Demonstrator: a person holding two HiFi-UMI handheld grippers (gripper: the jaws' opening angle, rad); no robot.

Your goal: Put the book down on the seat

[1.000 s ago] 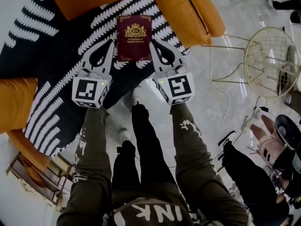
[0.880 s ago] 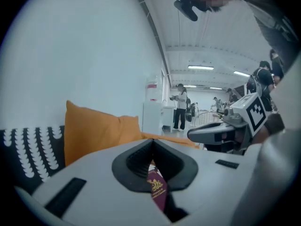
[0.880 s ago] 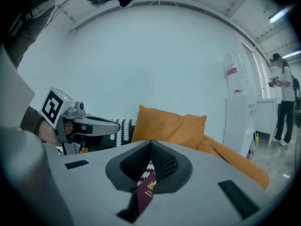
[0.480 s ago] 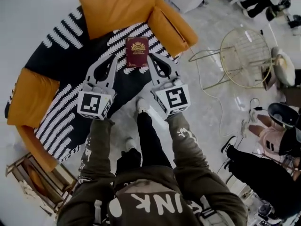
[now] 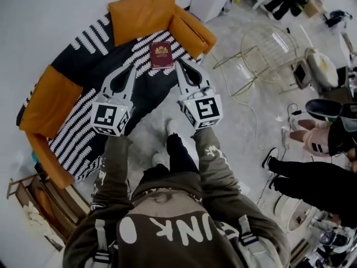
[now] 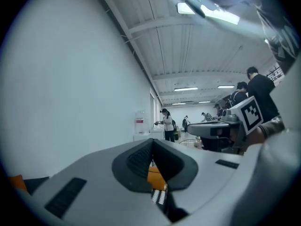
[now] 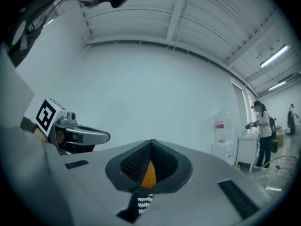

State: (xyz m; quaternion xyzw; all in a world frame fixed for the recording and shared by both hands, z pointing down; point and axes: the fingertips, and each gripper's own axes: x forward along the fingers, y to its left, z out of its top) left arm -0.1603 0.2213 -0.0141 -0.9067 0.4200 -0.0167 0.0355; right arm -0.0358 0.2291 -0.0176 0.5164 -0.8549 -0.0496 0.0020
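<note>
The maroon book [image 5: 162,55] lies flat, cover up, on the black-and-white striped seat [image 5: 83,110] of the orange sofa [image 5: 139,15], near its back cushion. The gold emblem shows, but the title print is too small to read. The left gripper [image 5: 131,67] and right gripper [image 5: 179,64] point at the book from either side of its near edge. From above I cannot tell whether either tip touches the book or the seat. Both pairs of jaws are pressed together with nothing pinched. Each gripper view shows only a sliver of orange and stripes past its jaws, and the book itself is hidden there.
</note>
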